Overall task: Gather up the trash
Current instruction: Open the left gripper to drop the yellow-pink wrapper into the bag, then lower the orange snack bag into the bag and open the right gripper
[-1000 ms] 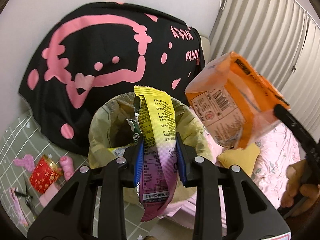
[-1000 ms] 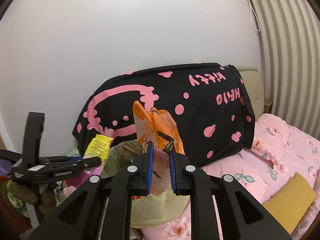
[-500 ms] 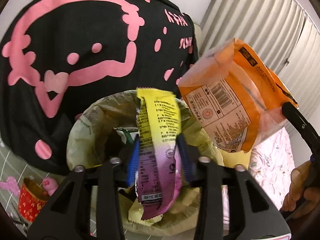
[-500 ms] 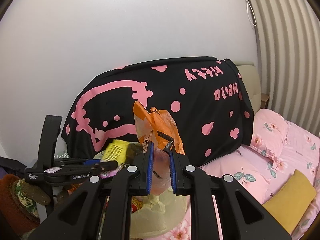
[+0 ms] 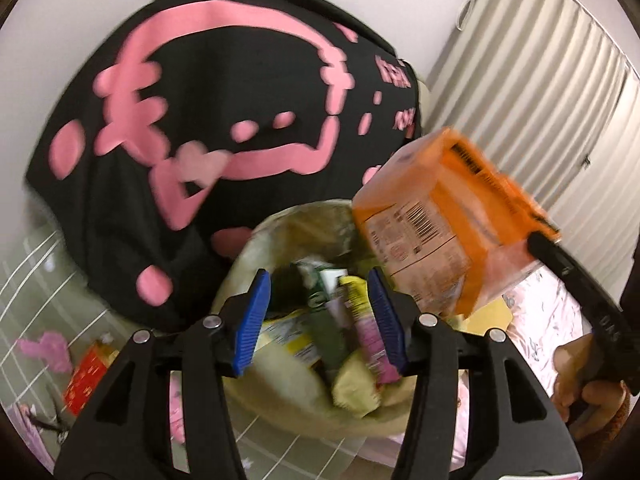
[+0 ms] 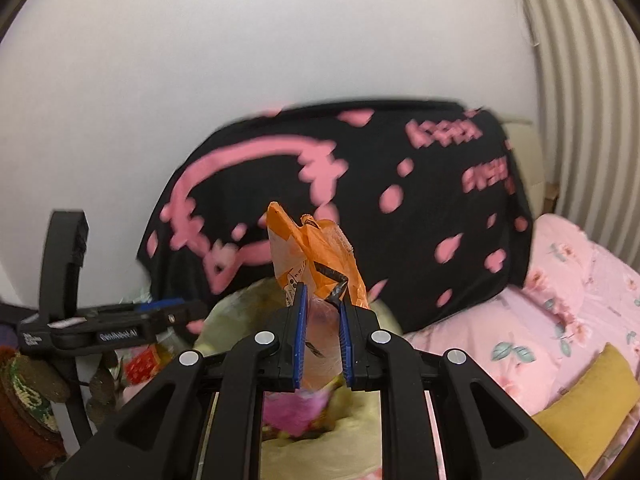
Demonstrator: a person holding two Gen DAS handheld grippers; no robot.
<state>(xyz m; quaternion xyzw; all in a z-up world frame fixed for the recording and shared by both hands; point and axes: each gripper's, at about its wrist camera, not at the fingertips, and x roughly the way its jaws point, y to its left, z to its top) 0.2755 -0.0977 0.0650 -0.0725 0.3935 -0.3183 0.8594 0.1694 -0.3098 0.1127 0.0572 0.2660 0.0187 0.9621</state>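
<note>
- left gripper point(image 5: 320, 320) has its blue pads point(image 5: 251, 322) spread wide with nothing between them, just hanging over the mouth of the trash bag point(image 5: 256, 252)
- right past those fingers and a bit below, the yellow-and-purple snack wrapper point(image 5: 362, 320) sits inside the bag, lying close to the right-hand pad, mixed in with a green-and-white wrapper point(image 5: 326, 288) and some other crumpled yellowish stuff, too blurry to say what exactly
- right gripper point(image 6: 322, 336) is pinching the clear bottom end of the orange snack bag point(image 6: 320, 256), pads squeezed on it from both sides, the bag standing up above the fingertips
- from the left camera the same orange snack bag point(image 5: 448, 220) shows up to the upper right of the left fingers, barcode side facing the camera, overlapping the bag's right rim, with the right gripper's black finger clamped on its far corner
- below the right fingers you can see the yellowish trash bag point(image 6: 240, 312) and something pink in it, blurred
- left of the left fingers, on the green grid-pattern floor point(image 5: 36, 264), a red can point(image 5: 86, 372) and some pink bits
- behind everything, the black Hello Kitty blanket point(image 5: 224, 120) is draped up against the white wall
- off to the right of the right fingers, pink floral bedding point(image 6: 540, 320) with a mustard yellow pillow point(image 6: 592, 400) on it, and pale curtains point(image 5: 532, 80) furthest back
</note>
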